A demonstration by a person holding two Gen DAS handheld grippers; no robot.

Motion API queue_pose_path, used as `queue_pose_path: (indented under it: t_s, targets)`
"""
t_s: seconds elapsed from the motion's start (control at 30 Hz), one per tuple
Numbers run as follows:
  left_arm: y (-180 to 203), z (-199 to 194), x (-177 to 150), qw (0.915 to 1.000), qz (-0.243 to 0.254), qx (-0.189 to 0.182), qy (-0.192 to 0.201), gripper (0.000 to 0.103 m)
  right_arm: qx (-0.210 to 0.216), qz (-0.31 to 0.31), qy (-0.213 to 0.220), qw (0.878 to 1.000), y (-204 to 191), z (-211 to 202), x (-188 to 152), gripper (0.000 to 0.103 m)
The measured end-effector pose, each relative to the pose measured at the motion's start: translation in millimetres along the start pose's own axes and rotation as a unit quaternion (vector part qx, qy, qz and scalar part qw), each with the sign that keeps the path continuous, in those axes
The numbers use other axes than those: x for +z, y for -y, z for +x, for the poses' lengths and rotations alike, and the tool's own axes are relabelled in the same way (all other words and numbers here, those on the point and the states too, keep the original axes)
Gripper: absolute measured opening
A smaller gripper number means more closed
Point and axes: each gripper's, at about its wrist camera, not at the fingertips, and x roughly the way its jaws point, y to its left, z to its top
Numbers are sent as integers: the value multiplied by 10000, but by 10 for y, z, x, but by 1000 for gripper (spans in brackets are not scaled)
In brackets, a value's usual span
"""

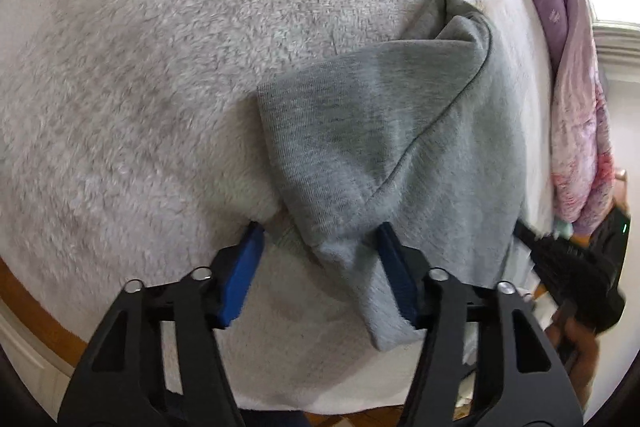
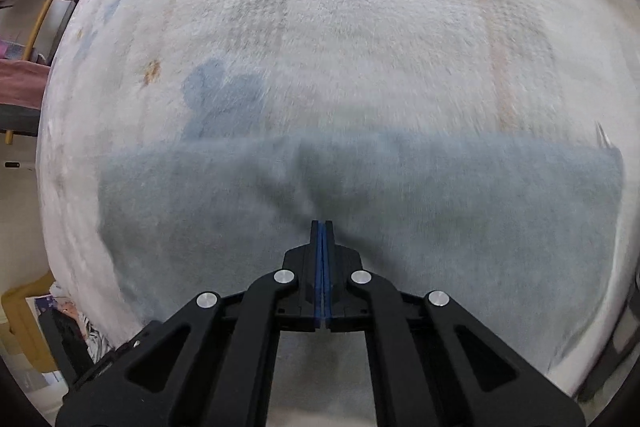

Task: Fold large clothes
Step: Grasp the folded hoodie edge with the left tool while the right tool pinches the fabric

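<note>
Your left tongs (image 1: 318, 243) stand apart over a fuzzy white blanket (image 1: 140, 87), with a bunched fold of a grey garment (image 1: 360, 131) lying between the blue pads (image 1: 244, 267). The right-hand pad touches the cloth; the other sits clear of it. The garment runs from the tongs up toward one o'clock, ending in a twisted corner. At three o'clock a purple and pink quilt (image 1: 576, 115) hangs along the blanket's edge, and below it the other black tool (image 1: 568, 259) pokes in, partly cut off.

Your right tongs (image 2: 322, 227) are pressed together, tips resting on the grey garment (image 2: 440, 219), which spreads across the lower half. Blur hides whether cloth is pinched between them. Clutter at nine o'clock is hard to make out.
</note>
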Motion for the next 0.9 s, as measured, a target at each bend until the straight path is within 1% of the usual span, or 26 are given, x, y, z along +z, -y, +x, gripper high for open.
queue_pose_path:
  t_s: [0.07,0.13,0.2,0.3,0.33,0.37,0.4,0.5,0.57,0.6,0.63,0.67,0.7,0.73,0.77,0.8,0.83,0.87,0.9]
  targets:
    - [-10,-15,34,10000,-23,-76,-36,57,-15,7,-237,9997,-40,-19,-223,0]
    - [-46,-20,71,9999,0,-105,-99,56,-83,-12,-454,9989,-41,55,-450,0]
    - [-67,-12,110,9997,-55,-190,-129,56,-130,38,-513,9986,15,181,-588,0]
    - [-83,13,172,9995,-61,-223,-199,56,69,319,-411,9986,149,344,-594,0]
    - [-157,-34,181,9993,-89,-284,-239,55,105,396,-438,9982,170,340,-581,0]
    - [-151,-35,185,9985,-173,-433,-301,55,142,451,-452,9979,186,316,-576,0]
    - [-194,-89,204,9982,-178,-473,-323,55,182,475,-443,9977,196,274,-585,0]
    - [-134,-43,204,9986,13,-393,-360,55,262,548,-484,9970,213,183,-644,0]
    - [-91,-4,194,9986,140,-343,-372,54,304,514,-393,9974,263,171,-703,0]
    - [-84,6,183,9986,197,-325,-359,50,354,562,-354,9972,304,204,-704,0]
    - [-81,22,178,9985,238,-332,-362,33,396,602,-336,9968,338,245,-677,0]
    - [-82,32,184,9981,249,-392,-397,20,434,615,-305,9967,351,245,-672,0]
    - [-66,23,191,9980,264,-422,-392,18,450,603,-287,9968,367,240,-664,0]
    - [-43,4,194,9977,345,-455,-374,13,450,542,-250,9972,357,213,-668,0]
    - [-8,-31,200,9974,456,-431,-343,11,452,443,-187,9978,328,157,-701,3]
    - [27,-75,207,9970,521,-464,-336,11,395,265,-65,9988,236,110,-773,4]
    - [63,-112,208,9965,546,-533,-336,10,291,-6,97,9995,157,20,-829,8]
    - [105,-156,227,9961,534,-582,-383,10,287,-223,233,9991,69,-21,-852,14]
    - [136,-186,242,9956,473,-674,-438,10,299,-510,429,9973,-28,-124,-945,18]
